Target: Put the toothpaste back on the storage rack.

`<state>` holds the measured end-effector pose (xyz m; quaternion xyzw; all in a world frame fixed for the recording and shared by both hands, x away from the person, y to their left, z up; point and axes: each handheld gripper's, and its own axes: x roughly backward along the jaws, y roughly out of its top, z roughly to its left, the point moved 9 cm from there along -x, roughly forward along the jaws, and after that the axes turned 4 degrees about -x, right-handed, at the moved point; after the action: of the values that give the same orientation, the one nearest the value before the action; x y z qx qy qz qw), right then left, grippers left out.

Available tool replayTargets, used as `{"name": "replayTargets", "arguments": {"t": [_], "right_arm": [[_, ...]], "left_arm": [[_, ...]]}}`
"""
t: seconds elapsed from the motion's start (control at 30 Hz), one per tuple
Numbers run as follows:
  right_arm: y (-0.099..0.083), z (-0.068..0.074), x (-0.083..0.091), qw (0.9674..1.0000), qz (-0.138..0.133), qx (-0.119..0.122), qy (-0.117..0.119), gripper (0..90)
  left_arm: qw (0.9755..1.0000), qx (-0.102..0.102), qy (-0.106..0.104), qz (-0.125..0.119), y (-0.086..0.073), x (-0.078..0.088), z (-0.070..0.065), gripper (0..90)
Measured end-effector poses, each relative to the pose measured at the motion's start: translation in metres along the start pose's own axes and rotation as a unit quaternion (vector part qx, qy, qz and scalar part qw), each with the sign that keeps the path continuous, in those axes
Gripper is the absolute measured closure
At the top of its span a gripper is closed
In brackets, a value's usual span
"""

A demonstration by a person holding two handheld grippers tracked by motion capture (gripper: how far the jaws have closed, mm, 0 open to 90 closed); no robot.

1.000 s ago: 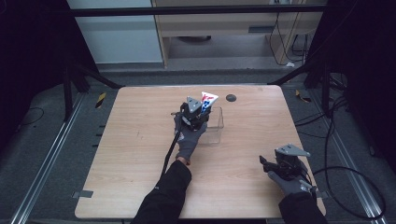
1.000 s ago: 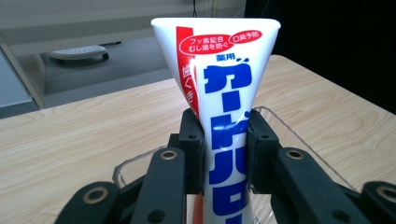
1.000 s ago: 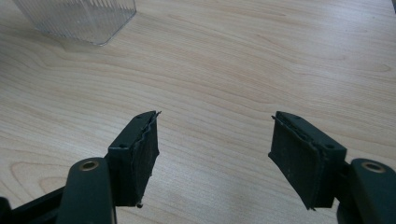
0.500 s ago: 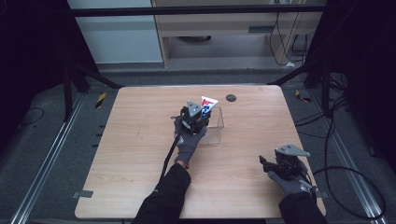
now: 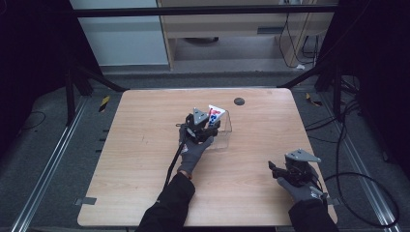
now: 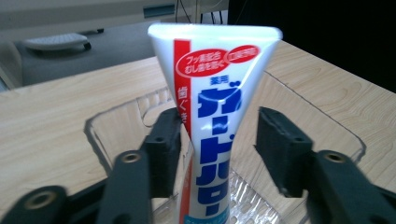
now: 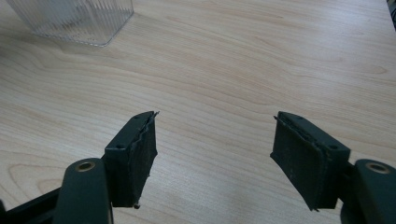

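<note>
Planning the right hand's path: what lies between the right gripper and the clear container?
In the high view, bare wooden table lies between the right gripper and the clear container; the right gripper view shows the same.

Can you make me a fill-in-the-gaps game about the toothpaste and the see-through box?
1. The toothpaste tube stands inside a clear plastic ____.
2. The big letters on the tube are white and ____.
3. The left gripper has just been opening its jaws, and the tube stands ____ them, with a gap at one pad.
4. The right gripper hangs open over the bare wooden ____.

Missing words: box; blue; between; table
</note>
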<state>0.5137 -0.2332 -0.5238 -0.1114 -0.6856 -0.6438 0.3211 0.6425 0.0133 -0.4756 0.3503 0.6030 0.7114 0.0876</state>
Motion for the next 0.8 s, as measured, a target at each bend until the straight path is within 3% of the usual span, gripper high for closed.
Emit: {"name": "replayTargets", "arguments": {"t": [0.03,0.23,0.43,0.6,0.8], "right_arm": [[0.000,0.000,0.000,1.0000,0.000,0.000,-0.001,29.0],[0.000,-0.001,-0.001,1.0000,0.001,-0.001,-0.006,28.7],[0.001,-0.003,0.001,0.9999,-0.004,-0.004,-0.009,28.3],[0.000,-0.003,0.003,0.9999,-0.008,-0.007,-0.011,27.9],[-0.001,-0.006,0.004,0.9998,-0.009,-0.011,-0.015,27.3]], "left_arm": [[1.0000,0.004,-0.004,-0.001,0.001,0.003,0.000,40.1],[1.0000,0.008,-0.004,0.002,0.006,0.028,0.007,35.7],[0.9993,-0.032,-0.005,0.021,0.001,0.054,0.012,34.8],[0.9983,-0.046,-0.018,0.031,-0.010,0.079,0.016,33.9],[0.9984,-0.036,-0.011,0.041,-0.031,0.110,0.035,33.9]]}}
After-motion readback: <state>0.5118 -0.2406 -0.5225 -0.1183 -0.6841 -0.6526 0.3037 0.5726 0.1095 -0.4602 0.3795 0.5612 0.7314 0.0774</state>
